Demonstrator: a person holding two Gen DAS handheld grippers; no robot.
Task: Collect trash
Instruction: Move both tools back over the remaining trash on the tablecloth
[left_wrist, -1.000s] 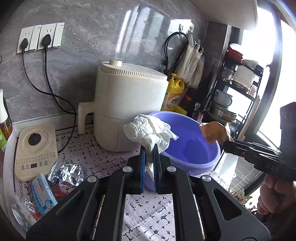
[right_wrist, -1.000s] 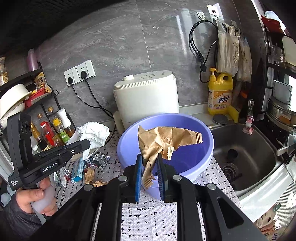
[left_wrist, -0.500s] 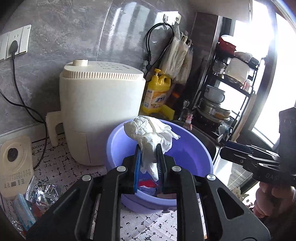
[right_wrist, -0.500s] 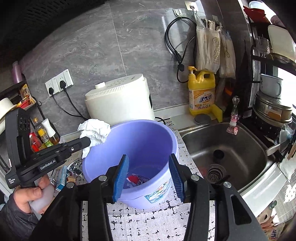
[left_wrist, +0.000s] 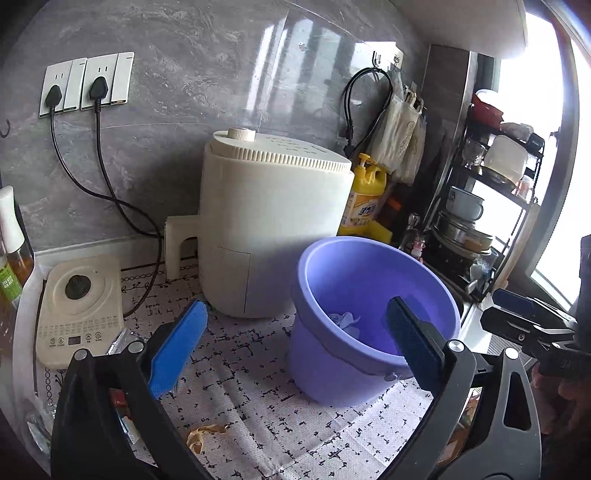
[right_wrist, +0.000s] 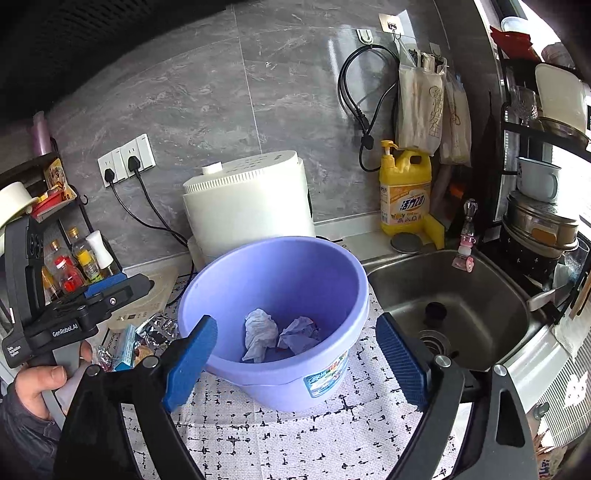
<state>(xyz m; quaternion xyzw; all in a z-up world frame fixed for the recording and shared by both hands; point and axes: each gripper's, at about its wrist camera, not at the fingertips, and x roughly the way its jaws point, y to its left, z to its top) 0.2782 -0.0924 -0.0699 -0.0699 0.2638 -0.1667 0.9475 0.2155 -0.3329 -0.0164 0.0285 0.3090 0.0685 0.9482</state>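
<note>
right wrist view looks straight down into the purple bucket (right_wrist: 273, 295) and you can see the trash in there: a crumpled white tissue (right_wrist: 260, 334) and another wad of paper (right_wrist: 299, 334) beside it on the bottom. left wrist view only catches a sliver of white paper over the rim, but it shows a paper scrap (left_wrist: 205, 434) on the patterned mat (left_wrist: 258, 369) in front of the bucket, which the other view misses. the sink (right_wrist: 443, 295) only shows from the right side.

both tools are letting go: the left gripper (left_wrist: 295, 350) and the right gripper (right_wrist: 295, 354) have their jaws opening wide, nothing between the blue pads.

readable stuff: "genrobot.ai" on the left gripper's body in the right view, chinese characters on the yellow detergent bottle (right_wrist: 404, 192). the bucket's sticker is too small to read.
</note>
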